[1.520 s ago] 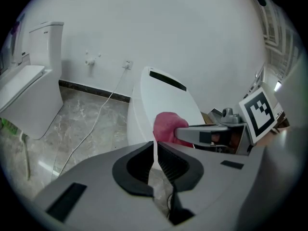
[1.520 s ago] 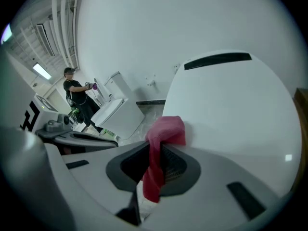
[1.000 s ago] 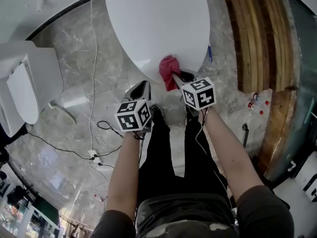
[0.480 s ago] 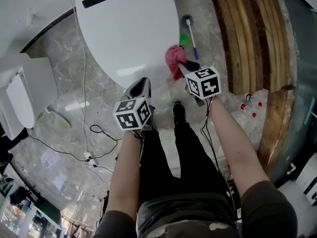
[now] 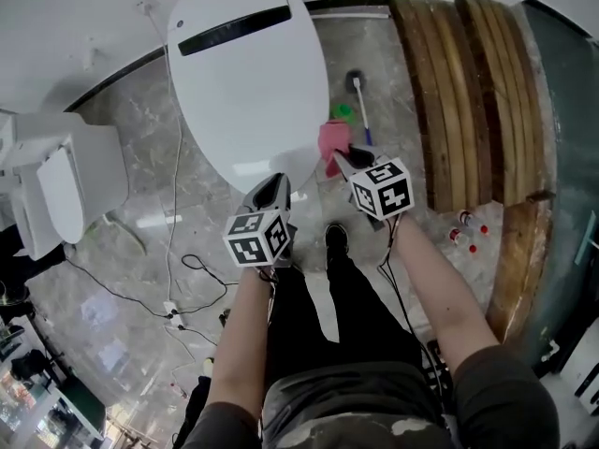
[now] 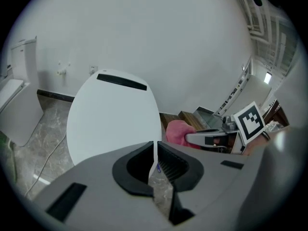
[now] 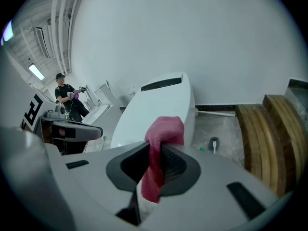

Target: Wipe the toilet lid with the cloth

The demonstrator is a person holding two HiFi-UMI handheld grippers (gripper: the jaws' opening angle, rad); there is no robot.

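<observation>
Cloth (image 5: 330,140): pinched in shut jaws of right gripper (image 5: 344,160), bunched ready for wiping, just off right edge of lid (image 5: 245,92), apparently clear of it. Left gripper (image 5: 271,190): closed, empty, kept spare alongside.

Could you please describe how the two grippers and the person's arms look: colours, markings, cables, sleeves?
The left gripper and the right gripper have grey tapered bodies with black ribbed pads inside. Each carries a white cube with black square markers. A thin black cable runs along the right forearm. The sleeves are short and dark.
</observation>
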